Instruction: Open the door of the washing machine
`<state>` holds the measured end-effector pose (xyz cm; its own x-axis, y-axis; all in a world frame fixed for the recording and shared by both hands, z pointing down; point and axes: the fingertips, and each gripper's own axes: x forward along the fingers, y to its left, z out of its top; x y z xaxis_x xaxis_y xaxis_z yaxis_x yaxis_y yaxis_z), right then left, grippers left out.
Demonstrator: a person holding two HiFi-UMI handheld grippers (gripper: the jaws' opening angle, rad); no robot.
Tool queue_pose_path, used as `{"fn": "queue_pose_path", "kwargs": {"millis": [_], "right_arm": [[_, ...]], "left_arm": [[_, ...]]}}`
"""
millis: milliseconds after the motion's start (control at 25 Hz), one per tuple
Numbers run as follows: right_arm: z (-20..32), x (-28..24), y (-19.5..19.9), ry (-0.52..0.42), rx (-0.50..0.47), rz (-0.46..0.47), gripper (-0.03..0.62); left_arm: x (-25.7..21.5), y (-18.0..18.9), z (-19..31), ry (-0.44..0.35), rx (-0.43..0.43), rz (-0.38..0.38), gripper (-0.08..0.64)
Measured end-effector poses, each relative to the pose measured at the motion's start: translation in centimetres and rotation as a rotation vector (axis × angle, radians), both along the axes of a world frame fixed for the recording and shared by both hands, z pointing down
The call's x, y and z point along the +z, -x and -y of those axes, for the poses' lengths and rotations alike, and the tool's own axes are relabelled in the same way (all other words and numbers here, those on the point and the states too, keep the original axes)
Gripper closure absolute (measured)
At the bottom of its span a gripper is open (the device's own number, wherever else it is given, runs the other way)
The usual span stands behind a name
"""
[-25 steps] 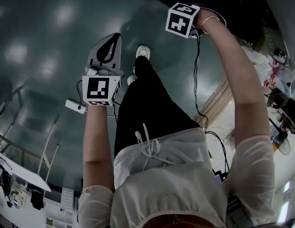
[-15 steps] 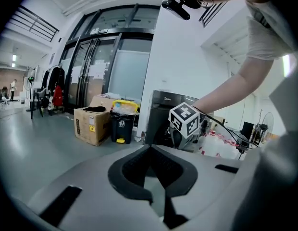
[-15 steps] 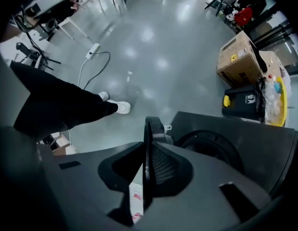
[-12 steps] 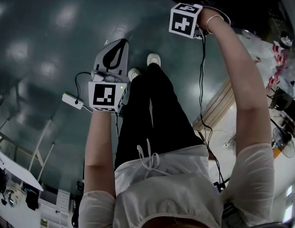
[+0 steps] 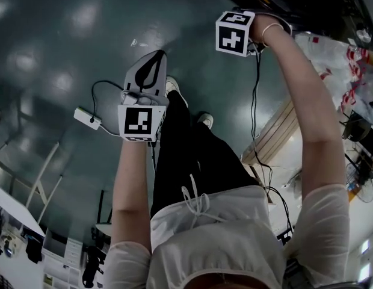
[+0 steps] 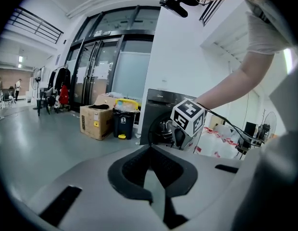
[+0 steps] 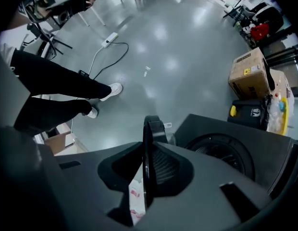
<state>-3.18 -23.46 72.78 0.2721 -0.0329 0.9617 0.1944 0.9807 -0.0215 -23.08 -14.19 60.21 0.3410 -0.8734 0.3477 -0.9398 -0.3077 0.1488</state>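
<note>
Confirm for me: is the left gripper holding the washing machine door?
No, the left gripper is shut on nothing, away from the washing machine; the right gripper clamps the door by its edge.

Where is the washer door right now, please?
In the right gripper view, the door stands edge-on at centre, clamped in the right gripper, just left of the drum opening.
</note>
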Motion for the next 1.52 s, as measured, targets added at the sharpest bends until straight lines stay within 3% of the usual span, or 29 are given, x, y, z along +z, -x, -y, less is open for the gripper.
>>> {"fn": "queue_pose_path", "kwargs": {"millis": [440, 600, 840, 1520], "right_arm": [[-6.7, 0.5, -3.4, -0.014, -0.116, 0.004, 0.517], [-9.3, 0.5, -4.9, 0.020, -0.127, -0.015, 0.517], [-12.0, 0.5, -7.1, 0.001, -0.189, -0.010, 0.509], [-20.7, -0.3, -16.3, -0.018, -0.341, -0.025, 0.476]], "left_arm": [[2.0, -4.8, -10.0, 0.055, -0.021, -0.011, 0.537], [1.8, -5.5, -11.9, 0.051, -0.033, -0.005, 0.537], [1.7, -7.3, -13.9, 0.051, -0.044, -0.023, 0.537], [1.1, -15.4, -18.9, 0.057, 0.066, -0.013, 0.537]]}}
